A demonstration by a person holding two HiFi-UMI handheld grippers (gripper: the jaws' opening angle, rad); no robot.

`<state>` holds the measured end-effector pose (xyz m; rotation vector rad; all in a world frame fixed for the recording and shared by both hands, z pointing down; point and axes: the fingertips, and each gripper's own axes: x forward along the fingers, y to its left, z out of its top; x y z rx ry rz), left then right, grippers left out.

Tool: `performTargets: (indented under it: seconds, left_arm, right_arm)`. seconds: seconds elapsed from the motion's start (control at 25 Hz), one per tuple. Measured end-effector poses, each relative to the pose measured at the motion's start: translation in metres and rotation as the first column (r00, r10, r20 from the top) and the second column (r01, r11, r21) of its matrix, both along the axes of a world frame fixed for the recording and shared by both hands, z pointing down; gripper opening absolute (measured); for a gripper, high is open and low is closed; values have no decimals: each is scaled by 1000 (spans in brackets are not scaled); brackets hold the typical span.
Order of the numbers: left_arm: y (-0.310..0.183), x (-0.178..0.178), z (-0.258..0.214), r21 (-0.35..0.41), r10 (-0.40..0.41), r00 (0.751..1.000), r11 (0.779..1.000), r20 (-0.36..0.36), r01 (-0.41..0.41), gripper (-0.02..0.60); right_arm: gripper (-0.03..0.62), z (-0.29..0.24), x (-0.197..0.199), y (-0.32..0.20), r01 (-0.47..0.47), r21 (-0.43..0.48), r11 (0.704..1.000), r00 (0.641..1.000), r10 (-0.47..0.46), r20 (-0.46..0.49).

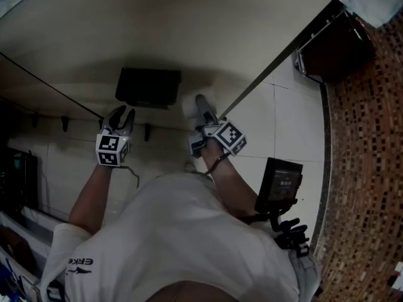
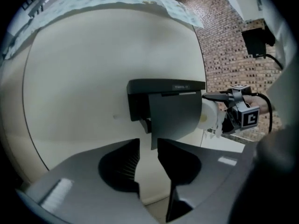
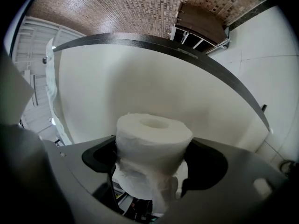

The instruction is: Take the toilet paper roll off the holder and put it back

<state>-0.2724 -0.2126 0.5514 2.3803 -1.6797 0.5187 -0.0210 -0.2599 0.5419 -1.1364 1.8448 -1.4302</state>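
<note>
A black wall-mounted holder (image 1: 148,87) with a hinged flap (image 2: 173,113) hangs on the pale wall. My left gripper (image 1: 121,113) sits just below it, a little to its left. In the left gripper view its jaws (image 2: 148,146) stand slightly apart. The flap's lower corner hangs at the gap, and pale wall shows beside it. The white toilet paper roll (image 3: 153,146) is off the holder, to its right (image 1: 191,104). My right gripper (image 1: 201,109) is shut on the roll, one finger on each side (image 3: 152,160). A loose tail of paper hangs down. From the left gripper the roll (image 2: 209,117) shows beside the flap.
A dark strip (image 1: 277,68) runs diagonally across the white tiles. A dark shelf unit (image 1: 330,49) stands at upper right against brown mosaic tiling (image 1: 365,168). A small screen on a mount (image 1: 280,184) sits by the person's right side. Several small hooks (image 1: 63,123) line the wall at left.
</note>
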Motion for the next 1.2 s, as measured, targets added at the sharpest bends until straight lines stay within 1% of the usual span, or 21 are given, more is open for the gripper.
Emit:
performTargets:
  seconds: [0.12,0.24,0.28,0.36,0.52,0.6,0.64,0.96,1.2]
  left_arm:
    - [0,10,10,-11,77,996,997,42,-77,147]
    - [-5,24,10,-7,138,988,990,61,-138,207]
    - [-7,27,11,-10,152,986,988,66,-152,213]
    - [-8,28,11,-12,159,985,987,70,-158,215]
    - [-5,23,5,-5,128,990,992,67,-128,199]
    - [-1,23,1,6,121,990,993,72,-122,152]
    - [1,24,-1,9,120,990,993,72,-121,144]
    - [18,30,-8,-18,159,984,987,85,-158,143]
    - [34,24,-10,-42,159,986,987,52,-157,135]
  right_arm:
    - [451,1,2,3,-3,0,1000,1000,3,-3]
    - [451,3,4,2,-3,-2,1000,1000,3,-9]
    - [451,4,4,1,-4,-4,1000,1000,4,-10]
    - [451,4,3,2,-11,-7,1000,1000,11,-9]
    - [451,5,0,3,-7,-13,1000,1000,7,-2]
    - [451,5,-1,3,0,-14,1000,1000,0,2]
    - [451,6,-2,2,3,-13,1000,1000,-3,4]
    - [451,9,-9,3,26,-14,1000,999,-25,29]
    - [451,7,-15,4,30,-9,999,998,-30,62]
